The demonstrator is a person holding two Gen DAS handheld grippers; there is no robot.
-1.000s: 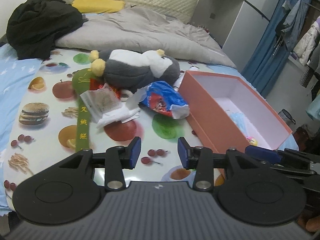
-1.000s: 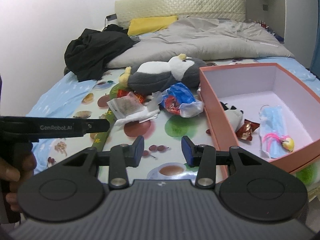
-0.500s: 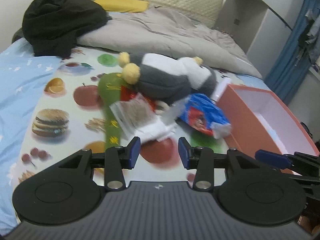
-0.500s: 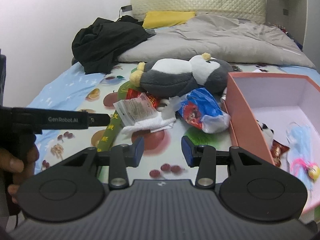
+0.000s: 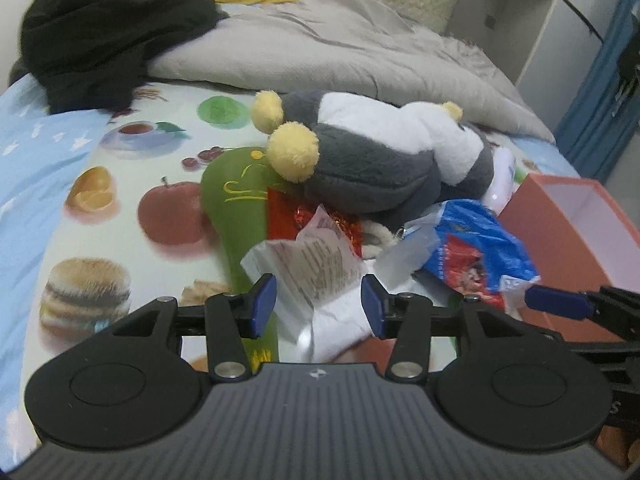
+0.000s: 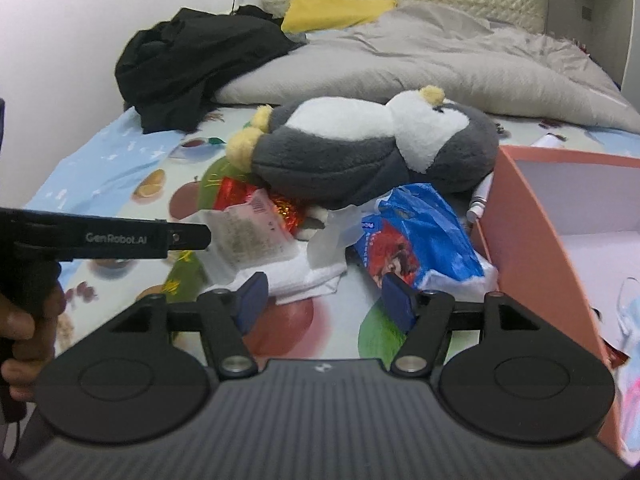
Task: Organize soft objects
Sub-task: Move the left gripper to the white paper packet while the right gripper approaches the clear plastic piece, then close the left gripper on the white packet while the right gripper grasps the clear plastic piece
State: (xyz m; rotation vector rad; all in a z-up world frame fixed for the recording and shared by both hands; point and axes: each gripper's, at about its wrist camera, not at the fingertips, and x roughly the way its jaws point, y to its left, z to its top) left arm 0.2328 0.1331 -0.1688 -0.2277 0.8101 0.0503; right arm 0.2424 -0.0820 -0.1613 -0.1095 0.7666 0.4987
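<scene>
Left tongs (image 5: 318, 310) advanced (gaping); wrapper (image 5: 316, 264) between.

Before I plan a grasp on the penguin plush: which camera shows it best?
The right wrist view: the penguin plush lies there whole on its side, face and beak visible. In the left wrist view the penguin plush shows mostly its yellow feet and grey body, the head foreshortened behind.
</scene>
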